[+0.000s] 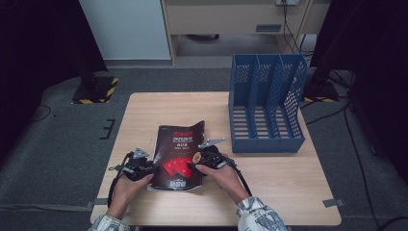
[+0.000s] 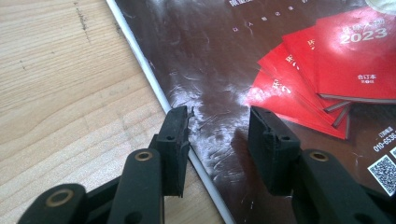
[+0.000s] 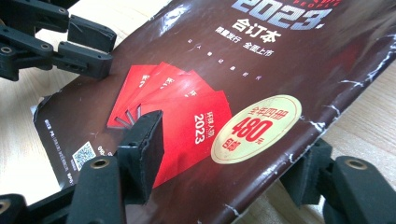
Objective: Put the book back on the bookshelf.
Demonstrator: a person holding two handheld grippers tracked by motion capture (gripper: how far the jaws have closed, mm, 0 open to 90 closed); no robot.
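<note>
A recording space that looks like a lab or office room set up for filming. A small pale wooden table point(image 1: 288, 187) stands on grey carpet point(image 1: 62, 144), with a blue three-slot plastic file rack point(image 1: 267, 103) on it. Around it are dark curtains point(image 1: 33, 48), stand bases marked with yellow-and-black hazard tape point(image 1: 96, 90), loose black cables point(image 1: 356, 139) on the floor, and pale cabinet furniture point(image 1: 231, 17) along the back wall.

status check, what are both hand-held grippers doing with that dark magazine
Left hand-held gripper open, jaws astride the left edge of the dark glossy magazine. Right hand-held gripper open around its lifted right edge. Blue three-slot plastic file rack stands apart, nothing in the way.
</note>
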